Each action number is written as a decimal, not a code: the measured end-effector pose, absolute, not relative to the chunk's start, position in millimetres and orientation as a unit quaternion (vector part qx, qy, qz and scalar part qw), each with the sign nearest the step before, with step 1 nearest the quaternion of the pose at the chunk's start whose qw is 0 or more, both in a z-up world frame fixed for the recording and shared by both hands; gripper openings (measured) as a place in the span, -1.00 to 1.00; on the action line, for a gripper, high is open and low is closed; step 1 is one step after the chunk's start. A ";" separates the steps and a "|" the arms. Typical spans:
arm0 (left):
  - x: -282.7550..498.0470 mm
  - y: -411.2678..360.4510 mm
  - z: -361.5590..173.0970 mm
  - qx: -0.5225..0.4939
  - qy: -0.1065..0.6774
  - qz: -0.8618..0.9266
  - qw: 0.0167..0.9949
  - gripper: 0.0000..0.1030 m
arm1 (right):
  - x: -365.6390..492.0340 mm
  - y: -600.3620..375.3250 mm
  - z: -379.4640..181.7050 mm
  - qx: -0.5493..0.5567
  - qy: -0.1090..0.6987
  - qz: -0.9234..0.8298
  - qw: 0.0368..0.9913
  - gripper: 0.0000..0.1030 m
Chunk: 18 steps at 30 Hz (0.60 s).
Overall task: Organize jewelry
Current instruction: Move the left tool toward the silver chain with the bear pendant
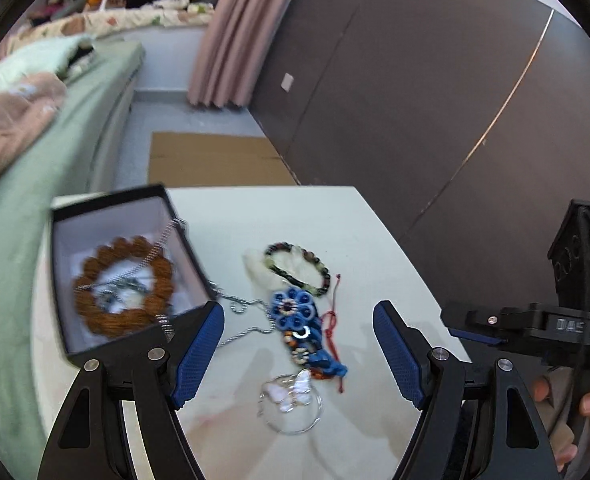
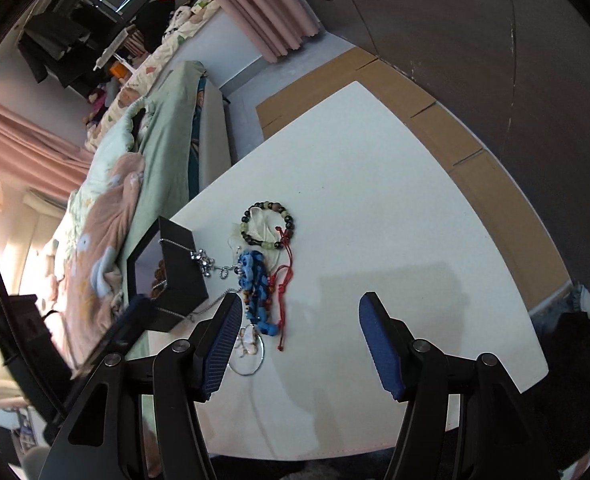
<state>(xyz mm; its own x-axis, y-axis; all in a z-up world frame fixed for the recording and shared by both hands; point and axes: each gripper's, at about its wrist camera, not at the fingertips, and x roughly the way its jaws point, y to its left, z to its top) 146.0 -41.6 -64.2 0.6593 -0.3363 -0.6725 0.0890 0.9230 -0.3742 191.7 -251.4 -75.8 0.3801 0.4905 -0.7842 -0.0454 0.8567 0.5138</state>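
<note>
box: black jewelry box [image 1: 127, 268], lid off, sat left of centre in the left wrist view, on the white table [image 1: 375, 248]
in box: one brown wooden bead bracelet [image 1: 123, 288] lay flat inside; one silver chain [image 1: 167, 240] was draped over the right wall, part in, part trailing out onto the table
done: I'd judge one piece fully stowed, the chain half stowed
left to do: four loose pieces in a cluster just right of the box, centre of frame
loose 1: dark mixed-bead bracelet [image 1: 299, 268], top of the cluster, lying on something pale I couldn't identify
loose 2: blue flower ornament [image 1: 299, 320], middle, touching the chain's loose end
loose 3: red cord [image 1: 333, 328], along the blue piece's right edge
loose 4: clear ring with butterfly charms [image 1: 291, 404], bottom of the cluster, blurred
count: one box, two bracelets, one chain, one blue piece, one red cord, one ring
my left gripper [image 1: 299, 354]: jaws stood wide apart, nothing held; the cluster showed between them, apart from the pads
my right gripper [image 2: 301, 342]: jaws parted, nothing gripped; only bare table between them, cluster just left of the left finger
progress: early, I'd say; most pieces were outside the box
</note>
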 end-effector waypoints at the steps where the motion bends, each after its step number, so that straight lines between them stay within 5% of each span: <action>1: 148.6 -43.9 -66.1 -0.152 0.395 -0.113 0.899 0.51 | 191.7 -252.2 -75.1 0.213 0.530 0.169 0.803 0.20; 18: 173.4 -66.7 -83.1 -0.151 0.391 -0.115 0.901 0.51 | 204.6 -263.3 -88.1 0.236 0.544 0.153 0.791 0.20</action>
<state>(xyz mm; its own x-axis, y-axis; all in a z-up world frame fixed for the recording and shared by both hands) 173.4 -66.7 -83.1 0.6684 -0.3250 -0.6690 0.0885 0.9279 -0.3623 204.6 -263.3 -88.1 0.3622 0.4984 -0.7877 0.0147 0.8419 0.5394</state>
